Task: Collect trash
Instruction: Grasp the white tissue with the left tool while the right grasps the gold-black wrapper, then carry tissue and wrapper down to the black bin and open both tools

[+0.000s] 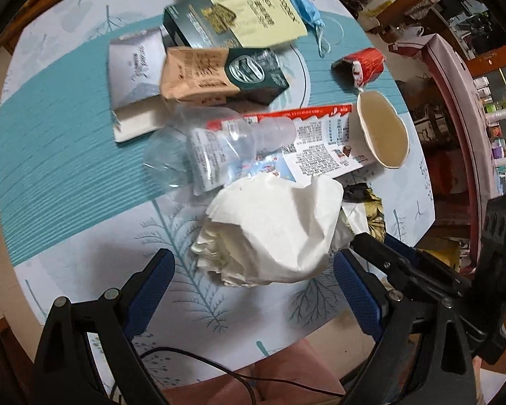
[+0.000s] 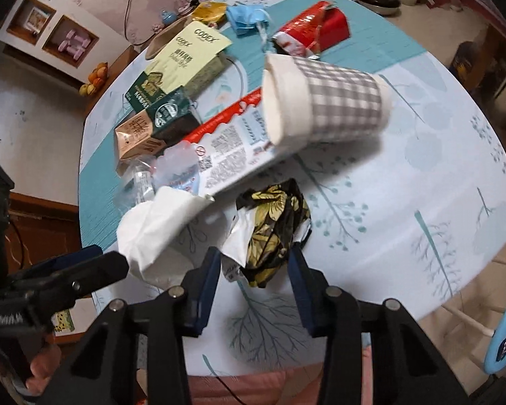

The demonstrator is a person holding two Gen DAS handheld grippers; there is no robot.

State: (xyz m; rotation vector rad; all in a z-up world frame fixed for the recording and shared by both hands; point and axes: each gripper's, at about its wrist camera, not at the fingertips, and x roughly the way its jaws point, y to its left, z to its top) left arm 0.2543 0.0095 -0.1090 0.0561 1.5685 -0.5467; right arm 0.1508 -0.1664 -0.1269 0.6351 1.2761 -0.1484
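Observation:
A crumpled white tissue [image 1: 270, 229] lies on the tablecloth near the front edge. My left gripper [image 1: 253, 270] is open wide around it, one blue pad on each side, neither pressing. Just right of the tissue sits a crumpled black-and-gold wrapper [image 2: 273, 229] with a white underside. My right gripper [image 2: 254, 263] straddles its near end; the right pad grazes the wrapper's edge, and a small gap shows on the left. In the right wrist view, the tissue [image 2: 158, 229] and the left gripper's finger [image 2: 84, 266] appear at the left.
Behind lie a clear plastic bottle [image 1: 232, 148], a flattened red-and-white carton [image 1: 320, 135], a tipped checked paper cup [image 2: 327, 104], a brown-and-green carton [image 1: 219, 74], a CODEX box [image 1: 246, 17], a blue mask [image 1: 303, 3] and a red wrapper [image 1: 364, 64]. The table's front edge [image 1: 219, 364] is close below.

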